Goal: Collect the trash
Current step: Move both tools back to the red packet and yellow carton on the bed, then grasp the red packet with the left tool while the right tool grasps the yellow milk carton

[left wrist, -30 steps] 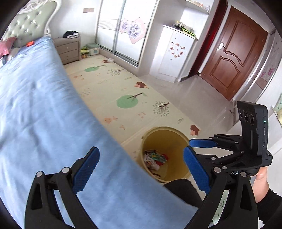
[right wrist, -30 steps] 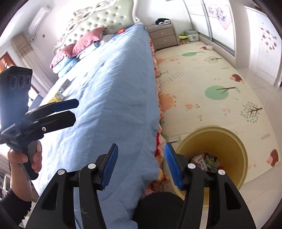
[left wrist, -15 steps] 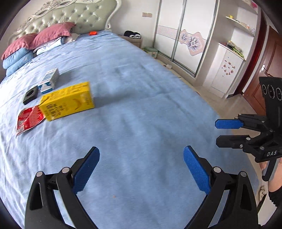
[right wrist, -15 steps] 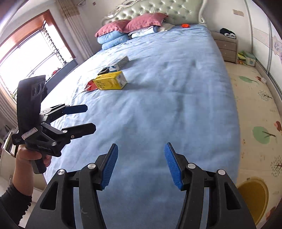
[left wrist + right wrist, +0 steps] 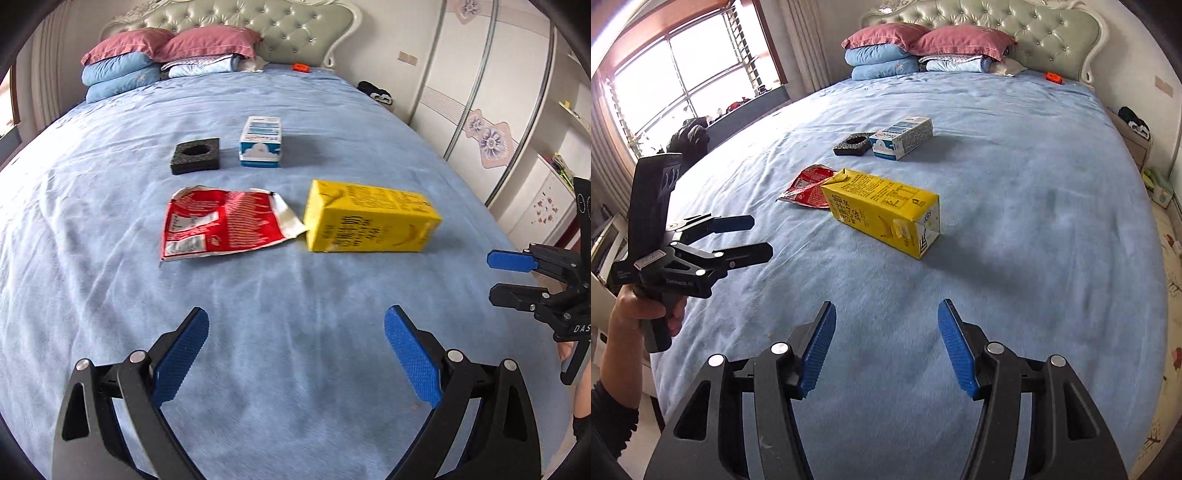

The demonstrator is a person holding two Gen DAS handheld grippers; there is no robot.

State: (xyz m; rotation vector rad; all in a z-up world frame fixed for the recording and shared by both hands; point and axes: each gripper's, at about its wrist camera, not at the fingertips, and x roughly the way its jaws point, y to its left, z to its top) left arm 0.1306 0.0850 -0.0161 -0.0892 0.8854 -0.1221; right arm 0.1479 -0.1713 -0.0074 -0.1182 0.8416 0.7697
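Pointing down at the blue bedspread (image 5: 295,332), both tools have swung round from the yellow bin on the floor, which is no longer in sight. The left gripper (image 5: 295,354) has its blue jaws spread wide, with nothing between them. The right gripper (image 5: 886,347) is empty too, and its jaws have just been opening a little more, as if getting ready to grab.

The closest trash to both is the yellow drink carton (image 5: 369,218), lying on its side. Just beside the carton, touching its folded top end, lies the flat red foil wrapper (image 5: 225,221). Past the carton, towards the pillows (image 5: 166,55), sit the small blue and white box (image 5: 261,142) and, next to that, the black foam square with a round hole (image 5: 195,155). A small orange thing (image 5: 301,67) lies far beyond the carton, by the headboard.

So the hands look done with the bin for now and are coming for the next piece. Four bits of trash are still on the bed, so plenty is left to do. The carton looks easiest for the right gripper to take first.
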